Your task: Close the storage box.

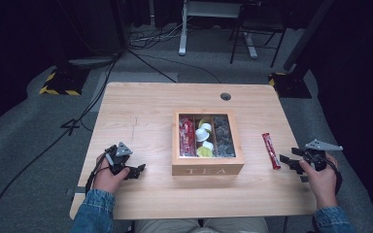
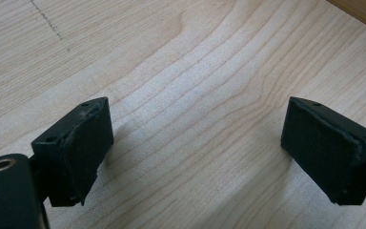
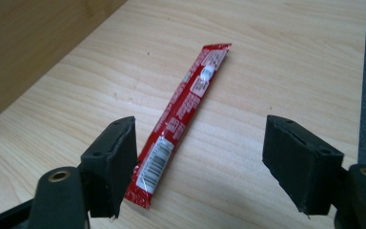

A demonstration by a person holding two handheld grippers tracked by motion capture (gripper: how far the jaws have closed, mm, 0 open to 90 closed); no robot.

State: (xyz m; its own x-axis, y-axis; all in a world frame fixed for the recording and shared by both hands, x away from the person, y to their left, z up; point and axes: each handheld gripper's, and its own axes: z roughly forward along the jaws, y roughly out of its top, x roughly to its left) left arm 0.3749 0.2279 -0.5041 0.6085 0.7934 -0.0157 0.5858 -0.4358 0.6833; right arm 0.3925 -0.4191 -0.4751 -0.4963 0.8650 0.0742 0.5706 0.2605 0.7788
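Note:
A wooden tea box (image 1: 207,168) marked TEA stands open in the middle of the table, with red sachets (image 1: 187,136), white and yellow capsules (image 1: 204,138) and dark packets (image 1: 223,136) in its three compartments. A red stick sachet (image 1: 271,150) (image 3: 181,117) lies flat on the table right of the box. My right gripper (image 1: 287,163) (image 3: 199,164) is open just right of the sachet, whose near end lies by the left jaw. My left gripper (image 1: 139,171) (image 2: 198,150) is open over bare wood left of the box, with nothing between its jaws.
The box's wooden wall (image 3: 33,52) rises to the left in the right gripper view. The table's right edge (image 3: 364,71) is close to the right gripper. A cable hole (image 1: 226,96) sits near the table's far edge. Chair and desk legs (image 1: 245,41) stand beyond.

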